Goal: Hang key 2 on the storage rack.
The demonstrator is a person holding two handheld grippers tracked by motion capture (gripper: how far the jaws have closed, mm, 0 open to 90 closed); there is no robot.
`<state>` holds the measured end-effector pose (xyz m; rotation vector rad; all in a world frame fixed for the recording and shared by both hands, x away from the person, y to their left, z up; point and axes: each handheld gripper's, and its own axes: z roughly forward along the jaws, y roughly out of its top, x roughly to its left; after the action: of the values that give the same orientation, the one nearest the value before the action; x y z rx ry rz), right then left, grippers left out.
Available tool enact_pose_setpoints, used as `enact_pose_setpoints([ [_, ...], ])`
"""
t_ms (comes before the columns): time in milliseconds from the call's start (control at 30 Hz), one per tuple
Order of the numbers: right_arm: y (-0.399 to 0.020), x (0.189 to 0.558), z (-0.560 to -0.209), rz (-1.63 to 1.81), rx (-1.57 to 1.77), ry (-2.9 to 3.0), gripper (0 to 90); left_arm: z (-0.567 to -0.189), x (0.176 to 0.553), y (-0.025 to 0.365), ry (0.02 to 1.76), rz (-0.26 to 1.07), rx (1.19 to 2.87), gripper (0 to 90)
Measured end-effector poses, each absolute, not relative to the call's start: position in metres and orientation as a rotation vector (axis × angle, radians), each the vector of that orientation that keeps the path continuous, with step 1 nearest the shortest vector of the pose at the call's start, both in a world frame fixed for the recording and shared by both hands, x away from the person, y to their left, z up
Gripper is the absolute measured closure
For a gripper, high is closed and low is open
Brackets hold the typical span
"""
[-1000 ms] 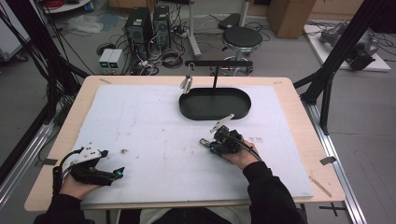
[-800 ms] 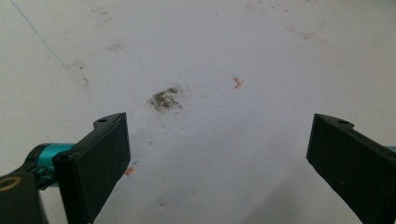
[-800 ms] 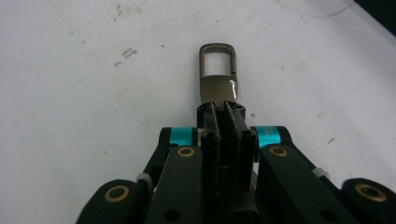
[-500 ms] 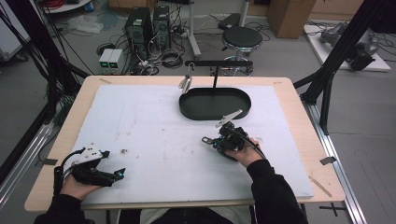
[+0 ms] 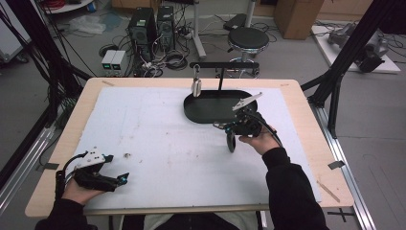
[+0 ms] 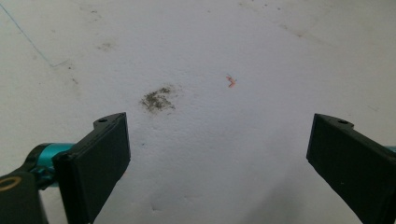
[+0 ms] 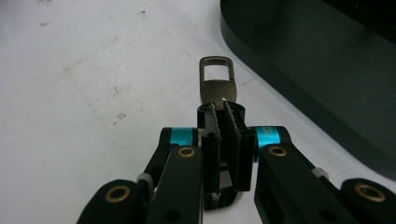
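My right gripper (image 5: 229, 128) hovers above the white mat, just in front of the black oval tray (image 5: 210, 115). Its jaws are shut on a small metal tag (image 7: 217, 86) with a rectangular loop at its far end, seen in the right gripper view. A dark piece (image 5: 231, 143) hangs down beneath this gripper in the high view. A second metal tag (image 5: 196, 86) hangs from the black bar (image 5: 225, 65) standing over the tray. My left gripper (image 5: 117, 168) rests at the mat's front left, jaws wide open with nothing between them.
The white mat (image 5: 158, 129) covers most of the wooden table (image 5: 306, 110). A small dirty smudge (image 6: 157, 98) lies ahead of the left gripper. Computers, cables and a stool stand on the floor beyond the far edge.
My right gripper has lifted off the mat with the metal tag and moved up and farther away, toward the tray's right front. The left gripper has stayed put.
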<state>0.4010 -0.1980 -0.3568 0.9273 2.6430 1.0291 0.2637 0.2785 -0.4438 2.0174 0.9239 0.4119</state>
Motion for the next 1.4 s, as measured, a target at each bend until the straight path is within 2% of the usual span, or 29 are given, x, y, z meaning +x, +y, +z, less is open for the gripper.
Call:
enact_pose_setpoints([
  [1400, -0.173, 0.471, -0.279, 1.071, 0.927, 2.502, 85.8, -0.444, 0.264, 0.281, 0.926, 0.406, 2.011, 6.6],
])
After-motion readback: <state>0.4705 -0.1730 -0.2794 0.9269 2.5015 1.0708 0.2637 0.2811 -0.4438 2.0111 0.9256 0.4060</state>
